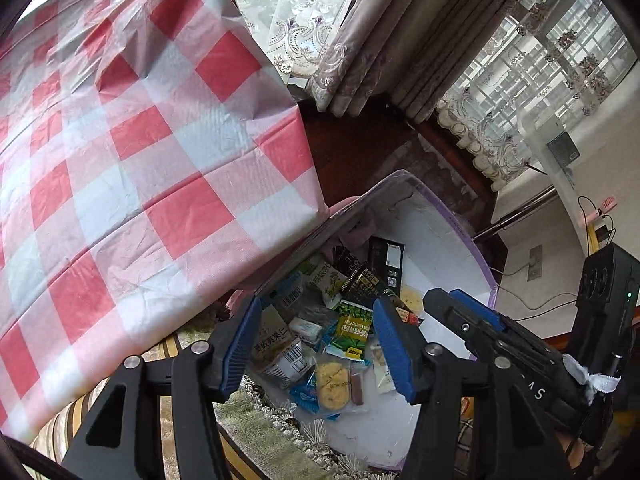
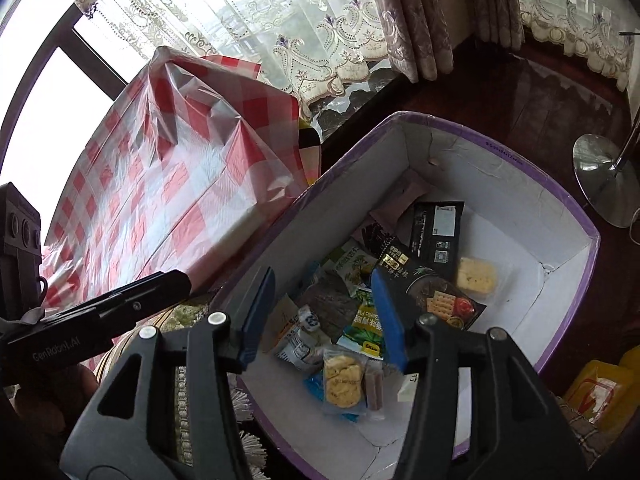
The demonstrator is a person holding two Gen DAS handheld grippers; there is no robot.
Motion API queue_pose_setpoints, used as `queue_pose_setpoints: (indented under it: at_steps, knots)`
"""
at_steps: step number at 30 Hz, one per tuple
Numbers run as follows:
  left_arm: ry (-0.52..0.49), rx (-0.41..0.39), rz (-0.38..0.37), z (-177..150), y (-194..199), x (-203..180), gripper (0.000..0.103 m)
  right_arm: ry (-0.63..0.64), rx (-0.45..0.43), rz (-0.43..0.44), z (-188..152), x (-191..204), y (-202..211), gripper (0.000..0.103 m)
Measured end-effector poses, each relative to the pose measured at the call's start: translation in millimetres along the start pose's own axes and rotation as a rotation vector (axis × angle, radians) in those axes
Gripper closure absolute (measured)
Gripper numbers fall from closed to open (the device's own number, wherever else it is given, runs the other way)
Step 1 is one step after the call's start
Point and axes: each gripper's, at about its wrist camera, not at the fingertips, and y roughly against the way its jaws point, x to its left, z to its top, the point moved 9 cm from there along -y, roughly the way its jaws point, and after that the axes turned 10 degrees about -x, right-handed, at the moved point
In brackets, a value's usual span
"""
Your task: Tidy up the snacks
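Snack packets (image 2: pixel 352 320) heaped in the box (image 2: pixel 520 184), cloth-covered table (image 2: pixel 168 184) to its left, curtains (image 2: pixel 404 12) behind

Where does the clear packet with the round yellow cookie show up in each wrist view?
Left wrist: cookie packet low centre, between the open jaws.
Right wrist: cookie packet low centre, between the open jaws.
Shared landmark: the purple-rimmed white box holding it.

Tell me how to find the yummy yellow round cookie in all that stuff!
Look inside the big white box with the purple rim beside the red checked tablecloth. At the near end of the snack pile lies the yellow cookie in a clear wrapper. It is the only round, bumpy one; the other yellow snack is square and lies farther back.
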Motion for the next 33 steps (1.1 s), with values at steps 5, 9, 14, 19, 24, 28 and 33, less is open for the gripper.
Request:
queue_pose_setpoints:
  at_steps: [5,9,14,19,24,28,33]
  knots:
    - [0.051,-0.087,-0.007,3,25,19,0.043,0.021,-0.039,-0.025,7,23,26,0.046]
    - [0.125,-0.162,-0.005,3,52,44,0.043,0.110,-0.075,-0.019,7,60,42,0.044]
    - [0.207,-0.247,0.031,-5,94,83,0.043,0.231,-0.060,0.004,-8,106,46,0.042]
    - [0.284,-0.316,0.126,-22,141,137,0.038,0.353,-0.047,0.059,-31,155,46,0.034]
    - [0.357,-0.329,0.263,-52,180,194,0.036,0.481,-0.015,0.121,-64,209,38,0.032]
    - [0.391,-0.329,0.369,-80,207,226,0.036,0.554,0.017,0.144,-90,241,33,0.028]
    - [0.407,-0.315,0.504,-122,239,245,0.030,0.669,0.020,0.161,-118,266,38,0.024]
